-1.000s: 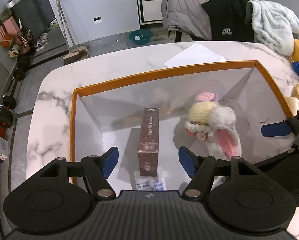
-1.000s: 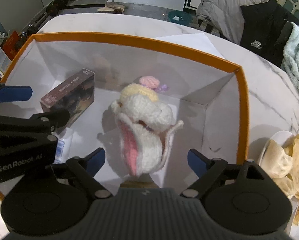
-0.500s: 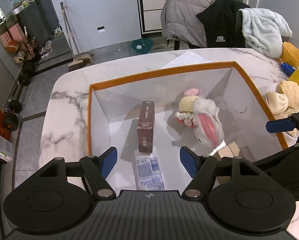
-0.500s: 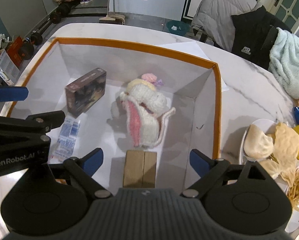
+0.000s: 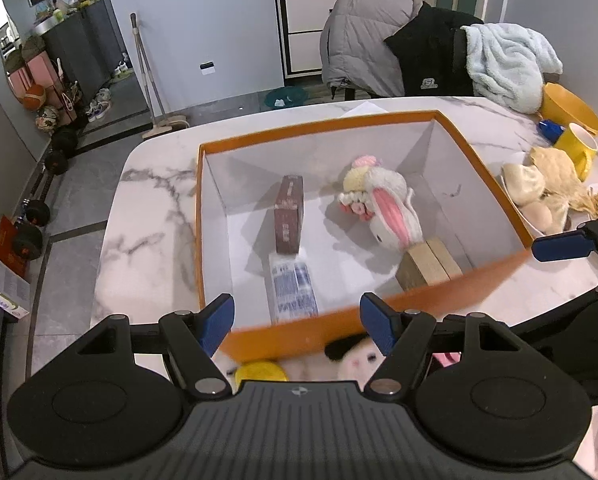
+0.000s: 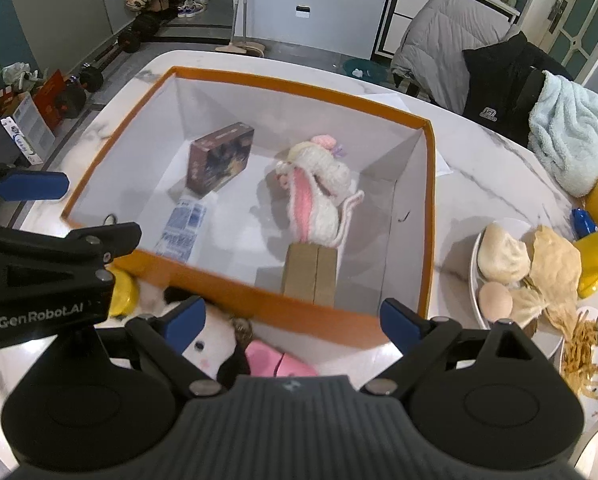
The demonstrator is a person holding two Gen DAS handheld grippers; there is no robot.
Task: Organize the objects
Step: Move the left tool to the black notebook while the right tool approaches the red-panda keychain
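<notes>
Above the orange box's point(image 5: 495, 184) near wall, left gripper point(image 5: 297, 320) and right gripper point(image 6: 293, 322) gape empty — right's jaws just widened; brown carton point(image 6: 219, 158) and knitted bunny point(image 6: 317, 192) lie inside.

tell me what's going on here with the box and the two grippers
A person is tidying things into an orange box on a marble table. Inside lie a brown carton, a knitted bunny, a wooden block and a blue packet. The left gripper and right gripper are both open and empty, above the box's near edge, over more toys outside it.
</notes>
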